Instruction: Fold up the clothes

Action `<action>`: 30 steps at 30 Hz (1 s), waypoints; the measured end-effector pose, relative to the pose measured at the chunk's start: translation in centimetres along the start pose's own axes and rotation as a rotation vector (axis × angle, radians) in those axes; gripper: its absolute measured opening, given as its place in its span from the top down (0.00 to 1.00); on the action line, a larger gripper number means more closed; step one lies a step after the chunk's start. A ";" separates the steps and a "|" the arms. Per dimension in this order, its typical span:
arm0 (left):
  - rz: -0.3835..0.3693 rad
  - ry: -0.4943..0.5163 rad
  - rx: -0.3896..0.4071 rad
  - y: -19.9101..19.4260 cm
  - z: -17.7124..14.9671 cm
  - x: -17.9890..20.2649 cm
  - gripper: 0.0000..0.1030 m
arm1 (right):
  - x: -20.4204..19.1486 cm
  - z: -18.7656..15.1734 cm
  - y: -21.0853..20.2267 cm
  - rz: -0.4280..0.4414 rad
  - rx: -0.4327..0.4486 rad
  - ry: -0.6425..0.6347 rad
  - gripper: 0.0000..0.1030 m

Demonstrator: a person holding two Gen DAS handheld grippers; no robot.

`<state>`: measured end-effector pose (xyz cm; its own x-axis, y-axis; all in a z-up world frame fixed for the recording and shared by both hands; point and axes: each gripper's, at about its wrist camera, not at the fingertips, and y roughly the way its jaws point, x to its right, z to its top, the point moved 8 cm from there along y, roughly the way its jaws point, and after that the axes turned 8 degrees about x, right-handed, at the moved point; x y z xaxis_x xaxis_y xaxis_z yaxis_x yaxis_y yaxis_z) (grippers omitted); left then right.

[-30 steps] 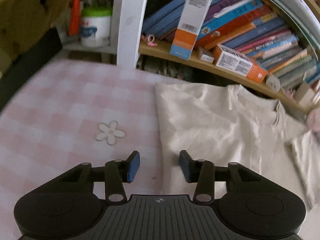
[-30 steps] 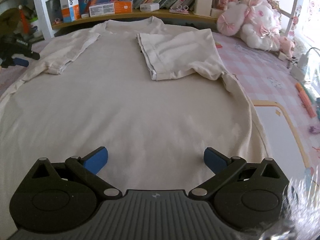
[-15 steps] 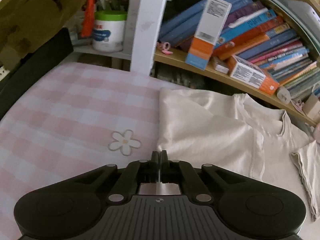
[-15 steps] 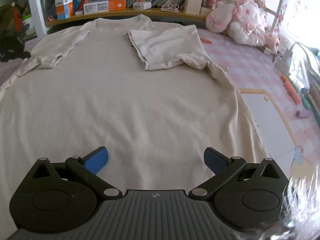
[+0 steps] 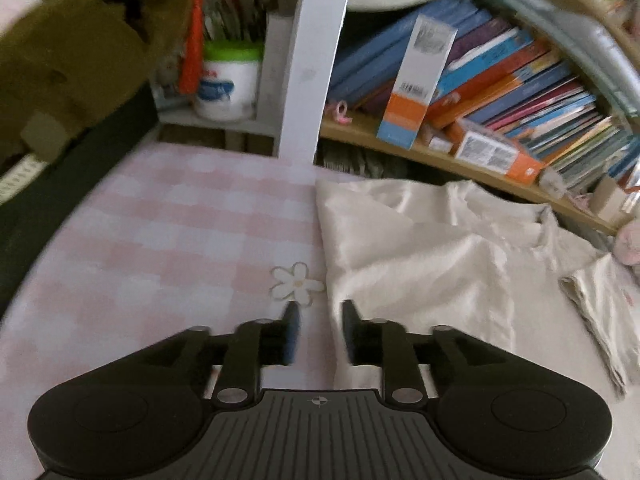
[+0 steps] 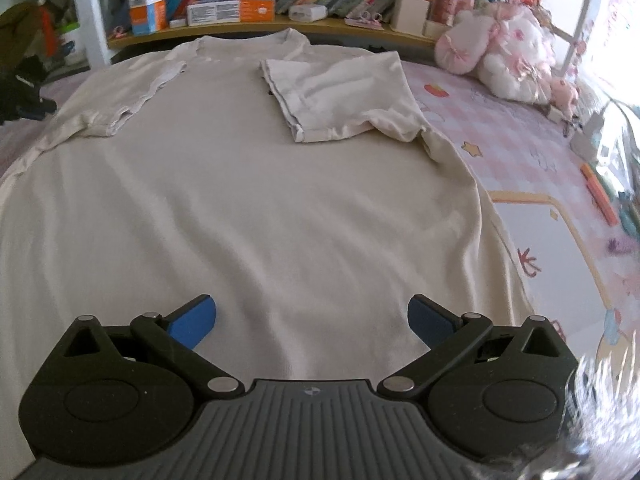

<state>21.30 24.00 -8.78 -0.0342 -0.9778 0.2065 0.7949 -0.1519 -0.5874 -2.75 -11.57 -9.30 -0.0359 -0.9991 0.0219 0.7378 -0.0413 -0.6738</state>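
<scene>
A cream T-shirt [image 6: 248, 200] lies flat on a pink checked sheet, collar toward the bookshelf. Both sleeves are folded in over the body: the right sleeve [image 6: 340, 100] and the left sleeve [image 6: 116, 112]. My right gripper [image 6: 312, 320] is wide open and empty over the shirt's lower part. My left gripper [image 5: 318, 332] is open a little and empty, at the shirt's left side edge [image 5: 420, 264], beside a white flower print [image 5: 296, 282].
A low wooden shelf [image 6: 248, 26] with books and boxes runs behind the shirt. A white shelf post [image 5: 316, 60] stands at the back left. Pink plush toys [image 6: 504, 60] sit at the back right. A white board [image 6: 560, 264] and orange pens [image 6: 600, 196] lie right.
My left gripper shut at the shirt's left edge half a second ago and has now opened again, drawn back slightly. The left sleeve lies more folded in. My right gripper stays open, little moved.
</scene>
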 end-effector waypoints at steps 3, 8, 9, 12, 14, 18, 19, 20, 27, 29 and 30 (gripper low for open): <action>0.012 0.035 0.047 -4.6 -1.5 -0.1 0.68 | -0.1 0.0 -0.5 0.017 0.009 -0.016 0.00; 0.055 0.101 0.083 -12.9 -5.9 0.7 0.52 | 0.7 -0.3 -2.5 0.062 0.041 -0.020 0.00; 0.066 0.101 0.091 -14.5 -6.8 0.9 0.51 | 1.0 -0.5 -3.1 0.073 0.050 -0.020 0.00; 0.080 0.065 0.108 -18.7 -9.5 2.4 0.42 | 2.4 -1.1 -5.1 0.105 0.079 -0.020 0.00; 0.094 0.050 0.125 -21.1 -11.1 3.7 0.37 | 3.3 -1.7 -6.4 0.125 0.092 -0.028 0.00; 0.132 0.048 0.136 -24.7 -14.0 6.5 0.32 | 5.1 -3.6 -8.8 0.161 0.108 -0.054 0.00; 0.141 0.046 0.136 -25.4 -14.7 7.2 0.29 | 5.6 -4.2 -9.4 0.167 0.109 -0.060 0.00; 0.148 0.044 0.131 -26.0 -15.4 7.8 0.27 | 6.1 -4.8 -10.0 0.172 0.110 -0.065 0.00; 0.167 0.062 0.092 -29.2 -19.5 11.4 0.21 | 10.1 -8.8 -13.3 0.174 0.091 -0.045 0.00; 0.165 0.066 0.089 -30.0 -20.0 12.0 0.18 | 11.0 -9.4 -13.8 0.172 0.087 -0.023 0.00; 0.167 0.070 0.087 -30.3 -20.3 12.2 0.18 | 11.4 -9.7 -14.1 0.171 0.085 -0.014 0.00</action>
<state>-15.49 13.74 -4.31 0.0627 -0.9965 0.0556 0.8424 0.0230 -0.5384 -20.09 -22.26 -6.69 0.1042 -0.9916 -0.0766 0.7866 0.1293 -0.6038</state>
